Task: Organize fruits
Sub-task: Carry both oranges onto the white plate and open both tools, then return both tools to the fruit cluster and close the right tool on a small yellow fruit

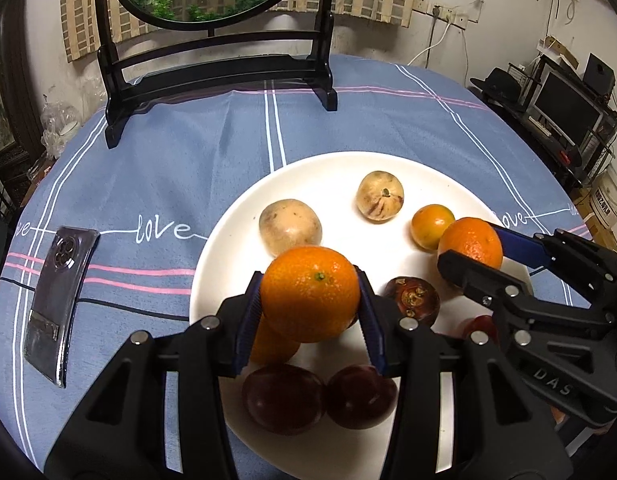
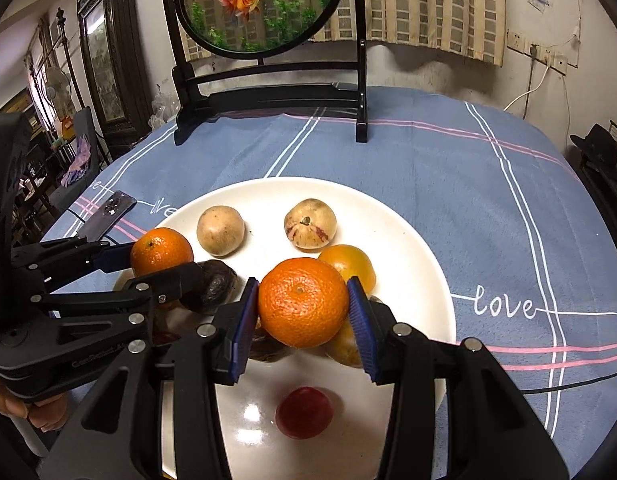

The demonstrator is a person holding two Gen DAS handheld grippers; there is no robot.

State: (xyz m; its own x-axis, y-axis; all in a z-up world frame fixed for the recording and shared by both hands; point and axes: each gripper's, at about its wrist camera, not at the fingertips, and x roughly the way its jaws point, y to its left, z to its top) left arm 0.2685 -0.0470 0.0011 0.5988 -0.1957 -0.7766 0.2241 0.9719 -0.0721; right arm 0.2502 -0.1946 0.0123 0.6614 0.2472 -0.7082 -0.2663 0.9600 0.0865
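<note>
The word "love" is written in white looping script on the blue tablecloth (image 1: 168,160), joined into a thin white line; it reads clearly just left of the white plate (image 1: 212,264), and part of it shows again at the cloth's left edge and beyond the plate's right rim. From the other side the same "love" stands to the plate's right. The right tool (image 1: 474,254) carries raised letters "DAS" on its black body. The left tool's (image 2: 160,258) body has embossed lettering too small to read. A carton at the far right bears unreadable print.
</note>
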